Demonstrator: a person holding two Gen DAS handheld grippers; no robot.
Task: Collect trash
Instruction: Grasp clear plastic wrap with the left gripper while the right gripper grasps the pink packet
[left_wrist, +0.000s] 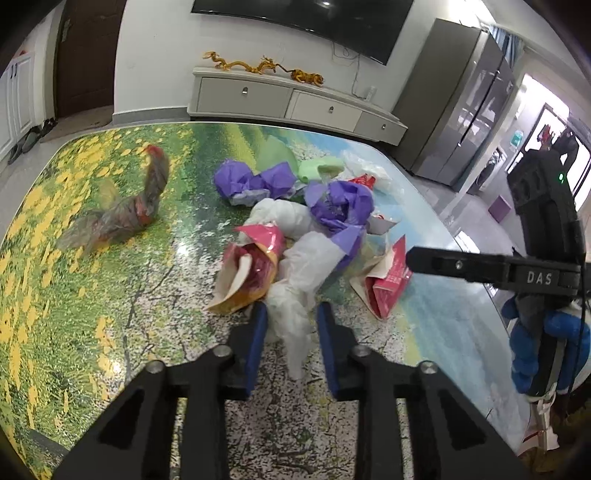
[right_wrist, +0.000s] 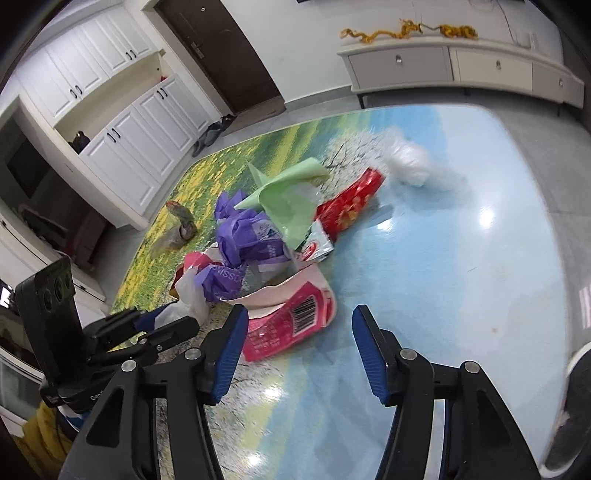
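Left gripper (left_wrist: 290, 325) open astride white plastic bag (left_wrist: 295, 273); purple wrappers (left_wrist: 340, 203) heaped beyond on landscape-print table (left_wrist: 110, 295).

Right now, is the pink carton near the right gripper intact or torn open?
Torn open. The pink carton lies flat on the table, its top flap ripped back to show the pale inside, just ahead of the open right gripper.

The table (right_wrist: 461, 236) is glossy and smooth under crinkled thin white plastic bags (left_wrist: 299, 266), crumpled purple film (left_wrist: 340, 206), shiny red wrappers (right_wrist: 347, 206) and matt green paper (right_wrist: 291, 192).
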